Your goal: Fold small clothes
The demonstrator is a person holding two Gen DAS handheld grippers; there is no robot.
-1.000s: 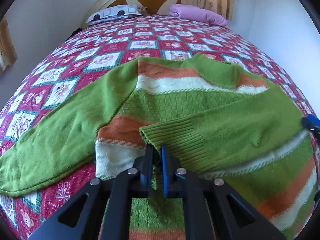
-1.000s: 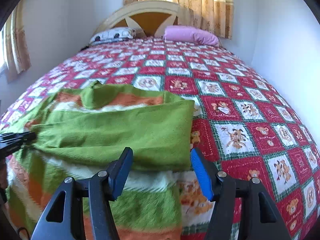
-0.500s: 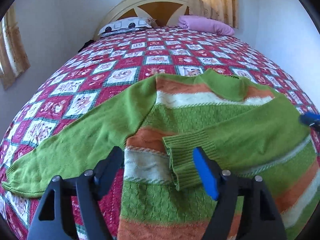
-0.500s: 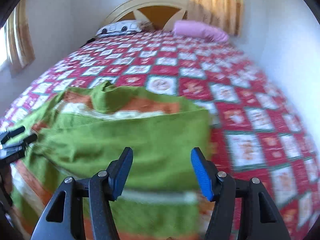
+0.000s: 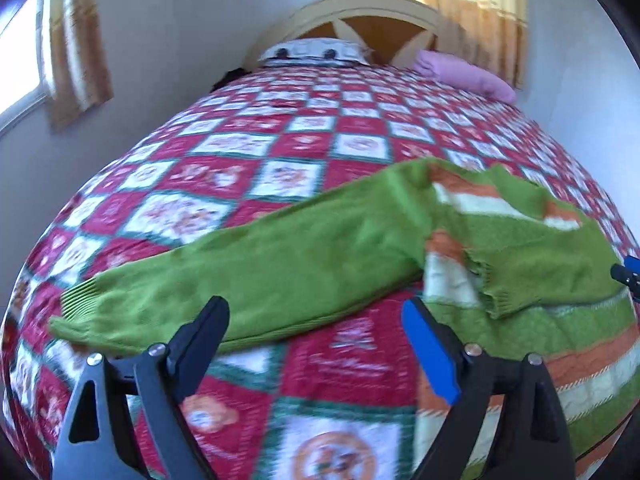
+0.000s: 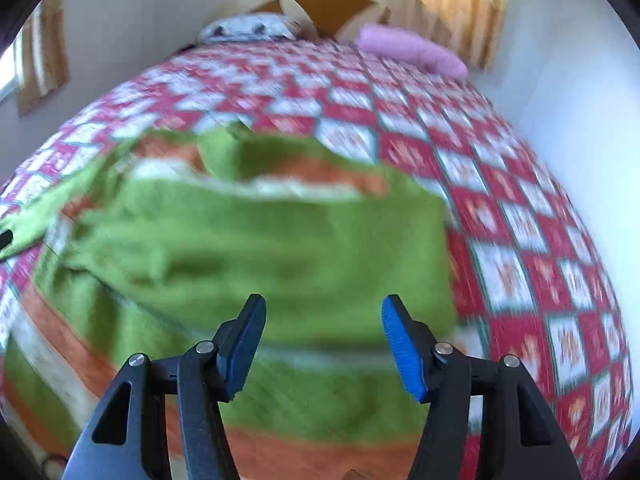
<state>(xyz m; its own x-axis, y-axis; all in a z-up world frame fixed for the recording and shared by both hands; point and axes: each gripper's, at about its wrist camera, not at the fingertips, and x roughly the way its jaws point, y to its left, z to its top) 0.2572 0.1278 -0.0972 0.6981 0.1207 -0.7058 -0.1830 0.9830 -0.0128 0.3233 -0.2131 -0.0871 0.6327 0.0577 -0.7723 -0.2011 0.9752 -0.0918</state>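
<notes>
Lay across the foot end of the bed (image 5: 304,136): striped sweater (image 6: 280,248), one sleeve folded over its body, apparently; other sleeve (image 5: 256,272) outstretched, unfolded. Hovered above: left gripper (image 5: 316,340), right gripper (image 6: 322,344), jaws apart, empty.

Green knit sweater (image 5: 500,240) with orange and cream stripes, spread flat on a red patchwork bedspread. One sleeve (image 5: 248,276) stretched straight out sideways; the other sleeve (image 6: 280,248) folded across the chest, ribbed cuff resting on the body.
</notes>
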